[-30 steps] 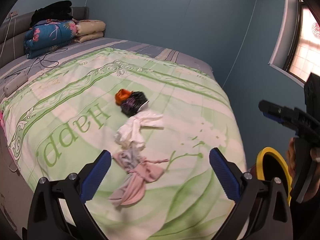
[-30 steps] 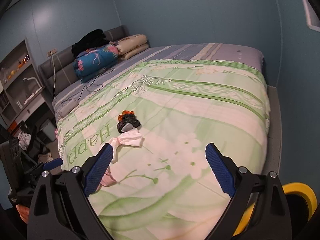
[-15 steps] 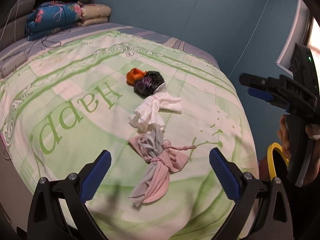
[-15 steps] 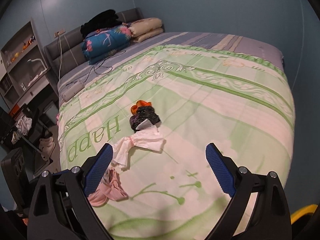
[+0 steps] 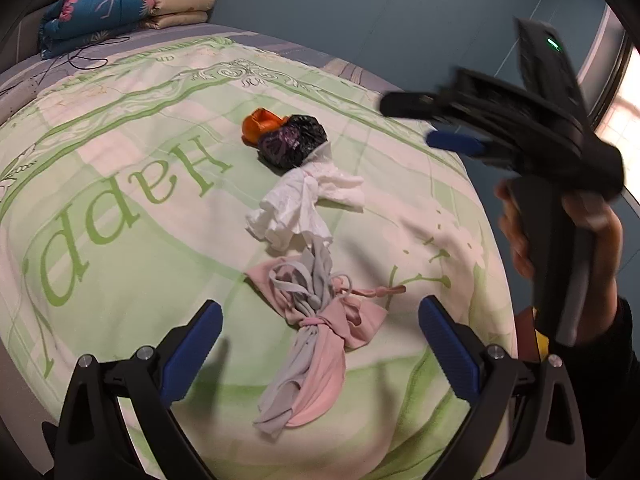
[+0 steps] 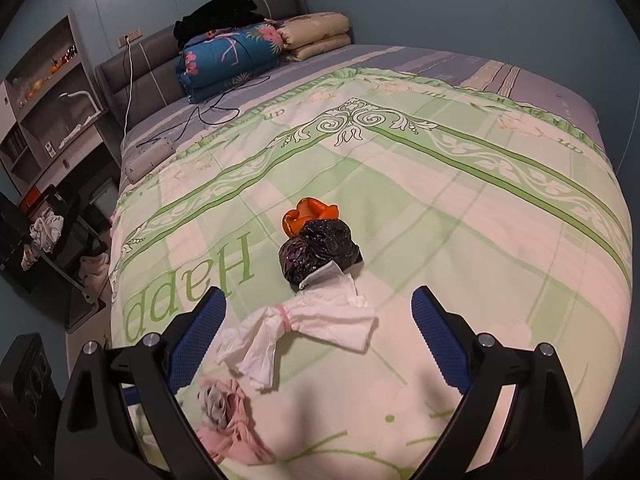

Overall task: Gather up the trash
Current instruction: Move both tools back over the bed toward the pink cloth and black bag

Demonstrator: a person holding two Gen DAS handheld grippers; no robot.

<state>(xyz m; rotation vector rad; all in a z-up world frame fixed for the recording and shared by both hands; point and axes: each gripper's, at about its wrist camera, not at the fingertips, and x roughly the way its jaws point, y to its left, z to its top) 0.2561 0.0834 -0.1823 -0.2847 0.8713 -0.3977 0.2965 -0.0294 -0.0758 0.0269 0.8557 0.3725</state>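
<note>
Both tools were up over the bed (image 6: pixel 500 208), and neither had anything in it. The left gripper (image 5: pixel 320 344) hung with its blue-padded jaws spread wide, empty, right above the pink and grey bundle (image 5: pixel 316 320) lying near the foot of the green and white quilt (image 5: pixel 120 264). That bundle was knotted in the middle, a pink cord trailing off to one side.

The right gripper (image 6: pixel 318 336) was wide open too, nothing between its pads, held over the white bag (image 6: pixel 304 328). From the left camera the right tool showed off to the side, in the person's hand (image 5: pixel 560 240), raised above the quilt's edge and a little blurred.

The trash ran in a loose line down the middle of the quilt. Farthest up sat a crumpled orange wrapper (image 6: pixel 308 216), touching a shiny black bag (image 6: pixel 320 252). Next came the white bag, pinched at its waist by a pink tie, one corner touching the black one. Then the pink and grey bundle, just beside the white bag's ragged end. The big green word "Happ" lay printed alongside them.

Up at the headboard (image 6: pixel 132 76) were a folded blue floral blanket (image 6: pixel 228 60), tan folded bedding (image 6: pixel 316 36), and something black piled on top (image 6: pixel 220 12). A dark cable (image 6: pixel 212 116) snaked across the sheet there. Shelves (image 6: pixel 48 92) stood against the blue wall.
</note>
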